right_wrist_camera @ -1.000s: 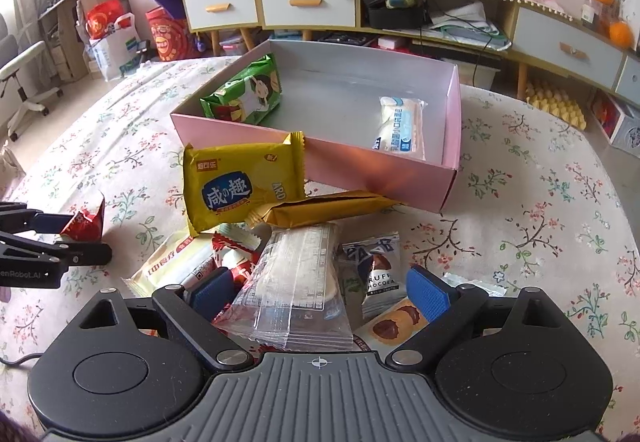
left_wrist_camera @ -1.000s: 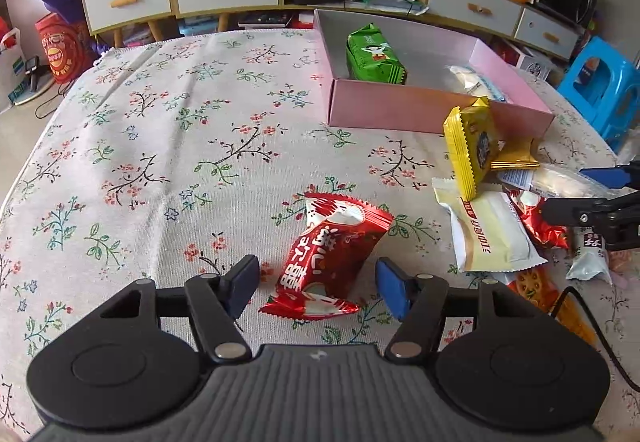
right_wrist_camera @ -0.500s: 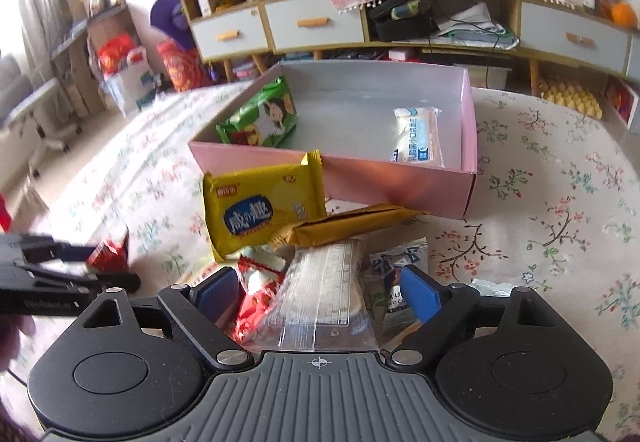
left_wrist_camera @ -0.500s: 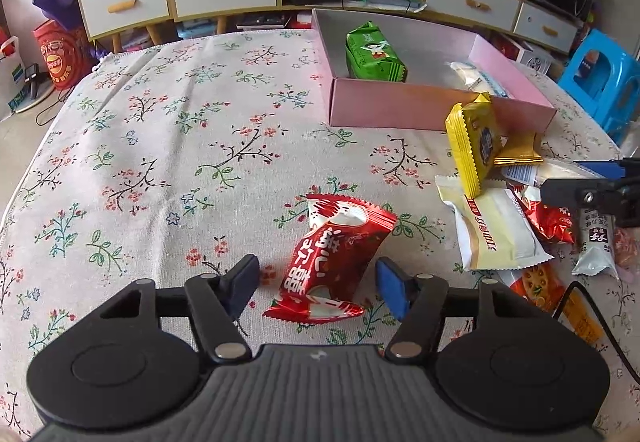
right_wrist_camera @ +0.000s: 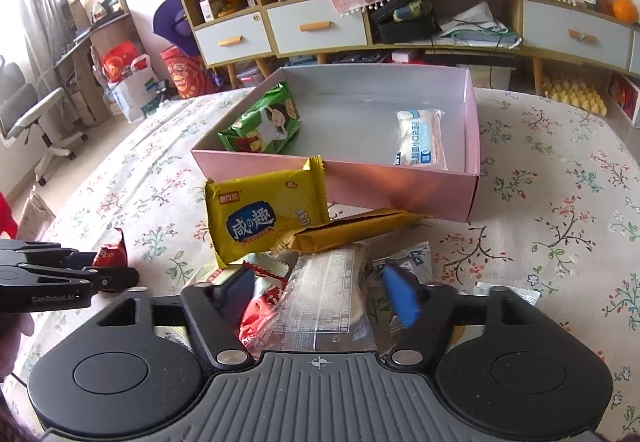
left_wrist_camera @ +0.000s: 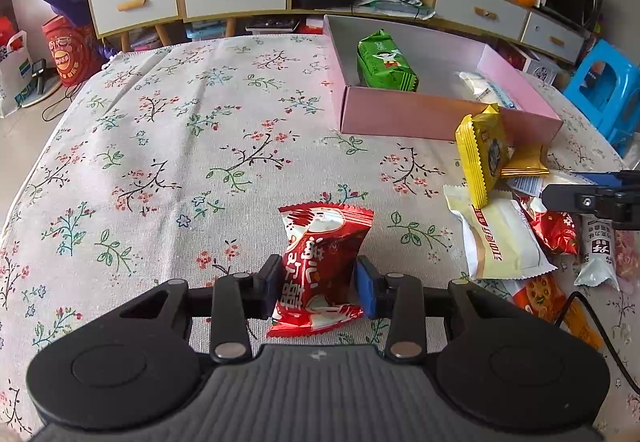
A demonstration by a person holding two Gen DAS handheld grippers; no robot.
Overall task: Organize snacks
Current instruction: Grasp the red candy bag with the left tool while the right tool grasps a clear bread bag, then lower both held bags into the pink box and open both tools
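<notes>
Two grips are in play; your left gripper is clamped on the red pack, low on the tablecloth, well short of the pink box; the pinch sits on soft foil, so the pack may slide or twist out when you lift. Your right gripper brackets the clear pack on the pile, fingers apart, nothing squeezed; closing there could snag the red wrapper beside it, or topple the leaning yellow pack.

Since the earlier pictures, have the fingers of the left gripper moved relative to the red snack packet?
Yes. The left gripper has closed inward: its fingers, earlier apart from the red snack packet, now press both its sides.
</notes>
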